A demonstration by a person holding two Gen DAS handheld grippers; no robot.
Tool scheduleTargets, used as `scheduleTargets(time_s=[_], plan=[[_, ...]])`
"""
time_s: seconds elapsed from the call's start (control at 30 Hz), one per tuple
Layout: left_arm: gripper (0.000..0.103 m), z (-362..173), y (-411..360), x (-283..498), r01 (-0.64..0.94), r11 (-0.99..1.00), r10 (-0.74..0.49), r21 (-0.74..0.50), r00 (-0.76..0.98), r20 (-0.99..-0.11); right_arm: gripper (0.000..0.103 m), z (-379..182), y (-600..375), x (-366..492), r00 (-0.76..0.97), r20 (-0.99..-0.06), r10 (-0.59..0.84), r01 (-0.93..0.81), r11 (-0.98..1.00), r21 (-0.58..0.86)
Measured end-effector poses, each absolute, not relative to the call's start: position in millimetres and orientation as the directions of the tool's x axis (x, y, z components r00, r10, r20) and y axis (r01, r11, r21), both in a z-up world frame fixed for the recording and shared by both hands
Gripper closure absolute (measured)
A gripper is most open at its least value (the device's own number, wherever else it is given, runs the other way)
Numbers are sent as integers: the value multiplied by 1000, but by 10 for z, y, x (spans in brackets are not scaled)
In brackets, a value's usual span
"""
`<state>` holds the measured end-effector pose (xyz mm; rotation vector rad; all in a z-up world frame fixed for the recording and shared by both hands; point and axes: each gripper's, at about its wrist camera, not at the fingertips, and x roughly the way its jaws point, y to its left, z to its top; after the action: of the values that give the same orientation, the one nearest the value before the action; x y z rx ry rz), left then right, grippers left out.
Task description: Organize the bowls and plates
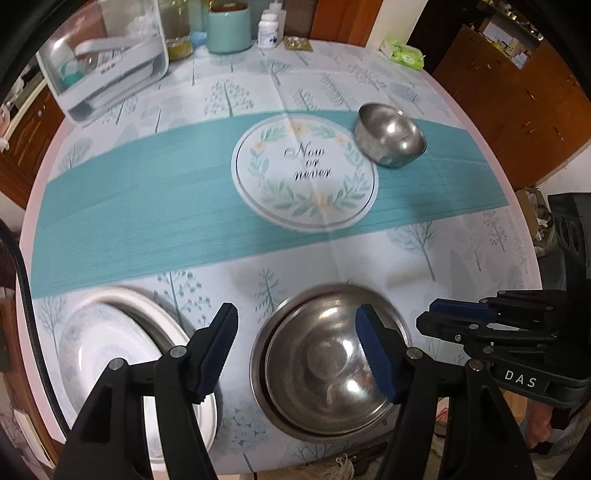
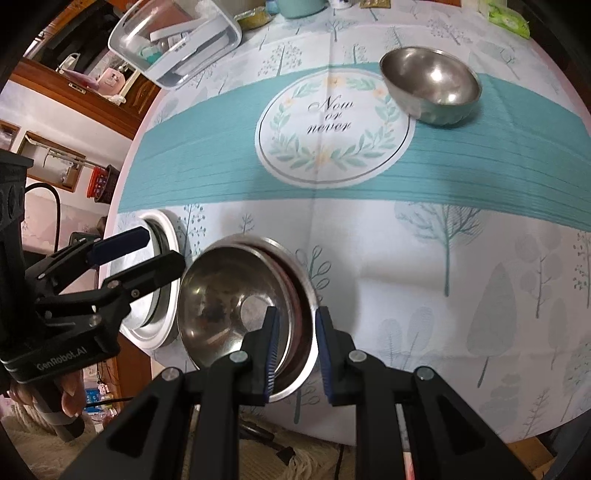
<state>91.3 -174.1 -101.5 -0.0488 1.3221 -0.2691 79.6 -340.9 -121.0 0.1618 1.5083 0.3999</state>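
Note:
Two nested steel bowls (image 1: 317, 369) (image 2: 221, 302) sit near the table's front edge, the inner one off-centre. To their left a white patterned plate (image 1: 96, 354) lies tilted in a wider shallow dish (image 2: 162, 332). A smaller steel bowl (image 1: 391, 134) (image 2: 432, 81) stands alone on the teal band at the far right. My left gripper (image 1: 299, 350) (image 2: 164, 245) hovers open above the gap between plate and bowls, holding nothing. My right gripper (image 2: 297, 354) (image 1: 424, 319) hangs over the nested bowls' right rim. Its jaws stand narrowly apart and the rim shows through the gap, unpressed.
A clear plastic box (image 1: 107, 66), a teal jar (image 1: 229, 29), a pill bottle (image 1: 267, 33) and a green tissue pack (image 1: 404, 53) line the table's far edge. The round table's cloth (image 2: 424, 258) drops off just below the bowls. A hand (image 2: 70, 398) holds the left gripper.

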Motion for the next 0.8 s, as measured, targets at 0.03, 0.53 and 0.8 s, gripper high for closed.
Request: scheduleTargets(time_s=[0.03,0.53,0.8], plan=[[38,-976,-1760,944,173,967,-222,-185,228,-948,83,-1182,-3436,817,21,-935,354,-155,925,347],[31,-482,-2302,1711,264,957,-210,-119,350,-913,76,-641,-4120,1555,234,-923,305,-91,952,291],[26,-565,-2581,2366,250,953,-251,-173,327,-911,70,-584,-4506,2129,296,-907,301,-25,951,307]])
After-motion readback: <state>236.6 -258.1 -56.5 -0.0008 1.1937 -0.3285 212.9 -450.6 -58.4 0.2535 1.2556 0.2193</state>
